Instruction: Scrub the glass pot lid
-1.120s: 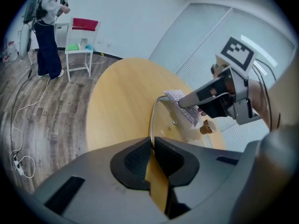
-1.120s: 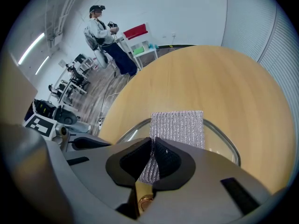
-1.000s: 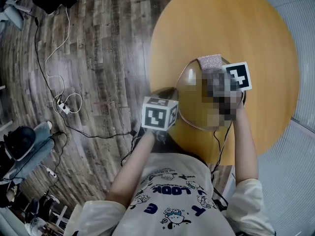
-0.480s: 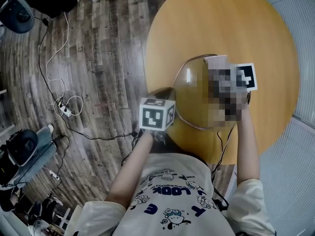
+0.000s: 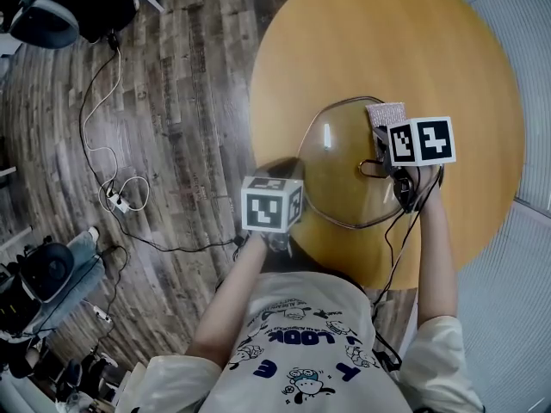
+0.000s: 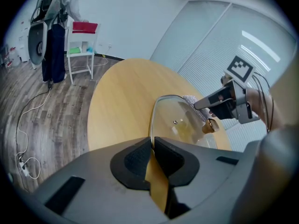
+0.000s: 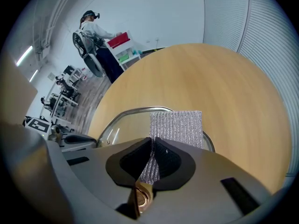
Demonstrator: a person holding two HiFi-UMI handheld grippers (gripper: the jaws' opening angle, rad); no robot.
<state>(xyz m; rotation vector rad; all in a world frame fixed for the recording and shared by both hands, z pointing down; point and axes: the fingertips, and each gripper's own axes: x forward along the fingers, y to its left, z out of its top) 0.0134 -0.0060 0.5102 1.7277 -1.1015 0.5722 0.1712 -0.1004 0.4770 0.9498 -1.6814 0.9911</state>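
The glass pot lid (image 5: 344, 175) is held tilted above the round wooden table (image 5: 387, 41). My left gripper (image 5: 299, 181) is shut on the lid's near left rim; in the left gripper view the steel rim (image 6: 154, 120) runs straight into the shut jaws of the left gripper (image 6: 153, 141). My right gripper (image 5: 381, 132) is shut on a silver scrub cloth (image 5: 386, 113) that lies against the lid's far right edge. In the right gripper view the scrub cloth (image 7: 177, 127) hangs from the right gripper (image 7: 153, 141) over the lid (image 7: 126, 122). The gold knob (image 7: 140, 198) shows under the jaws.
The table's left edge (image 5: 258, 127) drops to a dark plank floor with cables and a power strip (image 5: 116, 198). A white shelf unit (image 6: 81, 45) and a person (image 7: 93, 29) stand far off. Slatted blinds (image 7: 275, 36) line the right side.
My right gripper has slid the scrub cloth a little to the right along the lid's far edge. The left gripper still holds the rim in the same place.
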